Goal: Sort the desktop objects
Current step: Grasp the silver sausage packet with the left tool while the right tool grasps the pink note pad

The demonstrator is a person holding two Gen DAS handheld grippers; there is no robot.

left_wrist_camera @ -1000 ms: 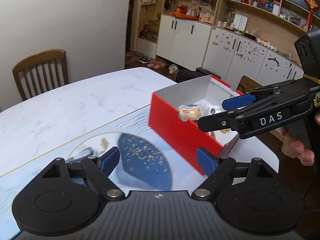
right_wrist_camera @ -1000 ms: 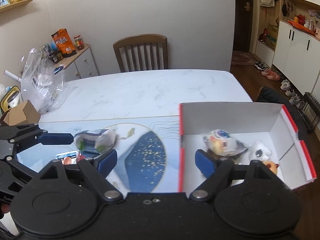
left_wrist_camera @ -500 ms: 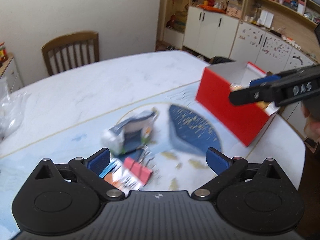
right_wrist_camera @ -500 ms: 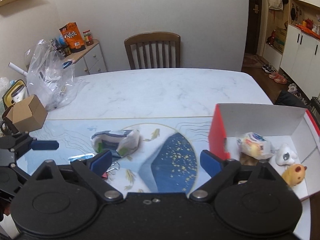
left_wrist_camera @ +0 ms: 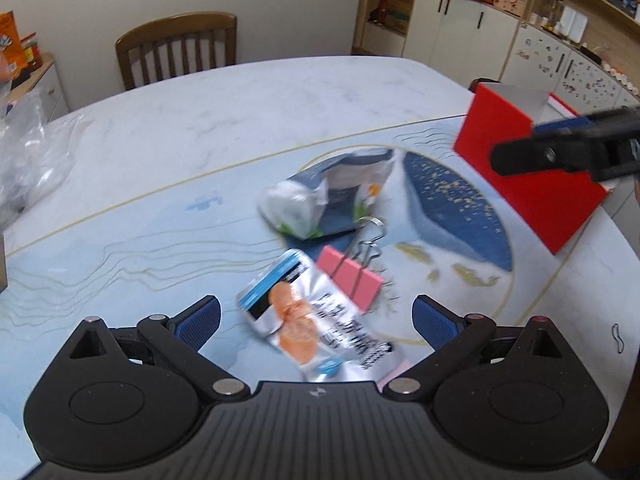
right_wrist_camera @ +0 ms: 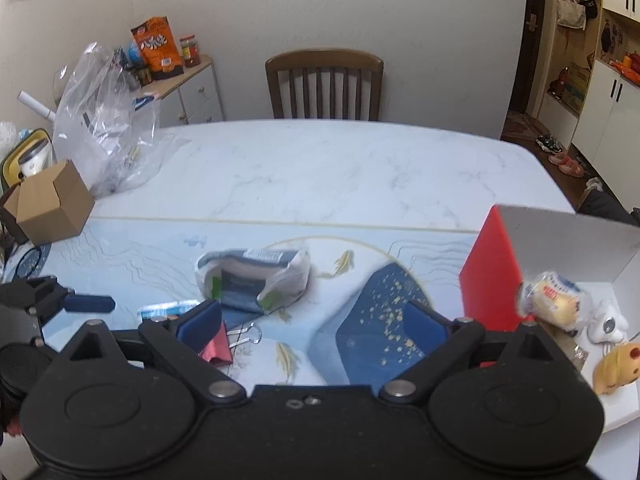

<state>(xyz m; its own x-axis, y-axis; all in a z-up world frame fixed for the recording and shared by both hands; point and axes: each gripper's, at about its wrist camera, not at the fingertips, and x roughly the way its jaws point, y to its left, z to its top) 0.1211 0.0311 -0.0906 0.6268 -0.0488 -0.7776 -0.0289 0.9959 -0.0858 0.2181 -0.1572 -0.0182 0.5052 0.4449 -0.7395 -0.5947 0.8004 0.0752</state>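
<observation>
My left gripper point(left_wrist_camera: 316, 320) is open and hangs low over a silver snack packet point(left_wrist_camera: 316, 328), which lies between its fingers untouched. A pink binder clip point(left_wrist_camera: 352, 276) lies just beyond it, then a crumpled blue-and-white bag point(left_wrist_camera: 332, 196). My right gripper point(right_wrist_camera: 314, 326) is open and empty above the mat, with the bag point(right_wrist_camera: 256, 280) ahead and the clip point(right_wrist_camera: 218, 346) at its left finger. The red box point(right_wrist_camera: 486, 276) at the right holds a wrapped bun point(right_wrist_camera: 552, 300), a white toy point(right_wrist_camera: 608, 324) and a yellow toy point(right_wrist_camera: 616, 364).
A blue printed mat point(left_wrist_camera: 120, 240) covers the near half of the marble table point(right_wrist_camera: 340, 160). A small cardboard box point(right_wrist_camera: 52, 204) and a clear plastic bag point(right_wrist_camera: 104, 120) sit at the far left. A wooden chair point(right_wrist_camera: 324, 88) stands behind the table. The table edge runs close past the red box point(left_wrist_camera: 524, 176).
Both grippers have swung left, away from the red box toward the items on the mat. The left one sank over the silver packet. Both pairs of jaws stand a little wider.
</observation>
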